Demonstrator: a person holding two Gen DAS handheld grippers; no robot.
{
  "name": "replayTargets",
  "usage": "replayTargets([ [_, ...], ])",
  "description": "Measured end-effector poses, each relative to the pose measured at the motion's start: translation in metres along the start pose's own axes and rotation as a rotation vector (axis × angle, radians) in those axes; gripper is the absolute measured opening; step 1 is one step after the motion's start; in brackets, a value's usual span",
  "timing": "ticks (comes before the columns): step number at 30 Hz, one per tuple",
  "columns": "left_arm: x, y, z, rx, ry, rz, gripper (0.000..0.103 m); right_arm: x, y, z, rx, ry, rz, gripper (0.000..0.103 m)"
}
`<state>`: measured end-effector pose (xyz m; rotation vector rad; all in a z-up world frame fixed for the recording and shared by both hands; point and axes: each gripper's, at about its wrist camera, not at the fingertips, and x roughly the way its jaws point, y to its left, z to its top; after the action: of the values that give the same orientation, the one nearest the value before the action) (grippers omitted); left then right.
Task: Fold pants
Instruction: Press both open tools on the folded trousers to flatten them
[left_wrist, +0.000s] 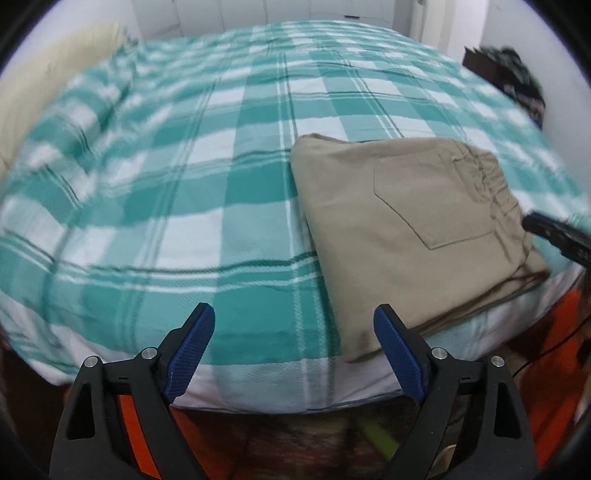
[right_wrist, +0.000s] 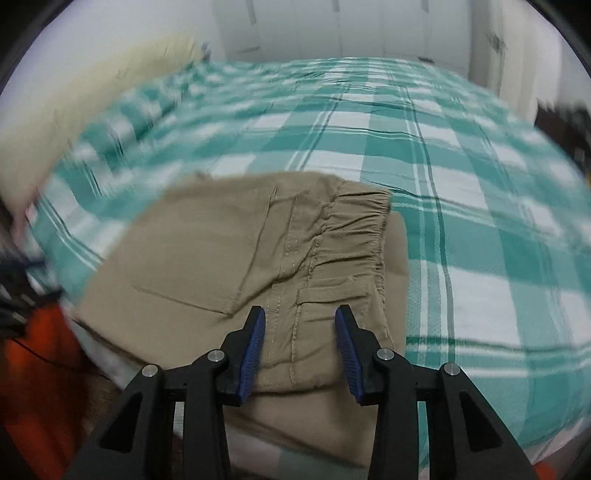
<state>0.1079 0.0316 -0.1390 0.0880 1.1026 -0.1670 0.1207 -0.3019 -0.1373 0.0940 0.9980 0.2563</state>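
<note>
Pants (left_wrist: 413, 221): khaki, folded into a compact stack of several layers, lying on the near right part of the bed, close to its front edge. Back patch pocket (left_wrist: 432, 199) faces up; gathered elastic waistband (right_wrist: 354, 236) lies along the stack's right side. Lower layers stick out a little past the top layer at the near edge and at the right.

Bedspread (left_wrist: 221, 184): teal and white check, covers the whole mattress, wrinkled towards the far left. Pale cream pillow (right_wrist: 74, 110) at the far left corner, blurred.

Left gripper (left_wrist: 293, 350): jaws stand wide apart with nothing between them, only bedspread seen through the gap. It hangs above the bed's front edge, just left of the pants; right blue pad (left_wrist: 397, 354) overlaps the stack's near left corner in the left wrist view, contact cannot be judged.

Right gripper (right_wrist: 300, 350): jaws partly apart, poised over the near waistband end of the pants. Fabric shows between the blue pads (right_wrist: 253, 354), but neither pad presses on it; nothing is gripped. Its dark tip (left_wrist: 554, 236) also shows at the right edge of the left wrist view, beside the waistband.

Containers: cannot identify any. Orange item (right_wrist: 33, 354) below the bed edge, too blurred to name. Dark clutter (left_wrist: 509, 81) at far right, unclear.
</note>
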Motion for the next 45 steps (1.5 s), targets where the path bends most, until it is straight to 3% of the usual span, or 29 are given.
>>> replayTargets([
  [1, 0.002, 0.004, 0.000, -0.026, 0.007, -0.032, 0.089, -0.007, -0.012, -0.002, 0.061, -0.011, 0.020, 0.057],
  [5, 0.003, -0.004, 0.006, -0.045, -0.030, -0.083, 0.089, -0.027, -0.038, -0.014, 0.171, -0.044, 0.019, 0.057],
  [10, 0.011, -0.040, 0.019, 0.047, -0.113, -0.091, 0.089, -0.044, -0.013, 0.000, 0.057, -0.133, 0.006, 0.057],
  [12, 0.019, -0.058, 0.019, 0.117, -0.138, -0.062, 0.089, -0.042, 0.003, 0.012, -0.002, -0.152, 0.017, 0.057],
  [16, 0.043, -0.074, 0.008, 0.184, -0.101, -0.026, 0.089, -0.028, 0.034, 0.045, -0.104, -0.146, 0.044, 0.057],
  [19, 0.048, -0.070, 0.003, 0.162, -0.108, -0.039, 0.089, -0.010, 0.053, 0.072, -0.194, -0.125, 0.036, 0.057],
  [22, 0.050, -0.065, 0.005, 0.143, -0.090, -0.067, 0.092, 0.028, 0.048, 0.084, -0.195, -0.062, -0.007, 0.057],
  [24, 0.052, -0.061, 0.004, 0.125, -0.084, -0.087, 0.093, 0.067, 0.029, 0.079, -0.138, 0.045, -0.054, 0.057],
  [26, 0.052, -0.060, 0.003, 0.112, -0.080, -0.095, 0.093, 0.088, 0.015, 0.069, -0.093, 0.115, -0.048, 0.056],
  [29, 0.050, -0.059, 0.002, 0.108, -0.094, -0.093, 0.093, 0.065, 0.024, 0.067, -0.109, 0.064, -0.068, 0.055],
  [31, 0.051, -0.060, 0.001, 0.106, -0.099, -0.082, 0.095, 0.033, 0.032, 0.064, -0.095, -0.008, -0.026, 0.055],
  [35, 0.059, -0.054, 0.000, 0.061, -0.088, -0.091, 0.100, -0.008, 0.053, 0.026, -0.124, -0.121, -0.027, 0.062],
  [36, 0.061, -0.052, -0.001, 0.051, -0.081, -0.101, 0.100, -0.005, 0.056, 0.018, -0.130, -0.117, -0.035, 0.063],
  [38, 0.068, -0.050, -0.002, 0.049, -0.050, -0.117, 0.102, 0.021, 0.053, -0.003, -0.118, -0.023, -0.055, 0.064],
  [42, 0.074, -0.049, -0.006, 0.056, -0.047, -0.126, 0.102, 0.033, 0.063, -0.029, -0.220, -0.084, -0.138, 0.065],
  [45, 0.074, -0.051, -0.005, 0.068, -0.051, -0.121, 0.102, 0.035, 0.058, -0.028, -0.174, -0.097, -0.114, 0.068],
])
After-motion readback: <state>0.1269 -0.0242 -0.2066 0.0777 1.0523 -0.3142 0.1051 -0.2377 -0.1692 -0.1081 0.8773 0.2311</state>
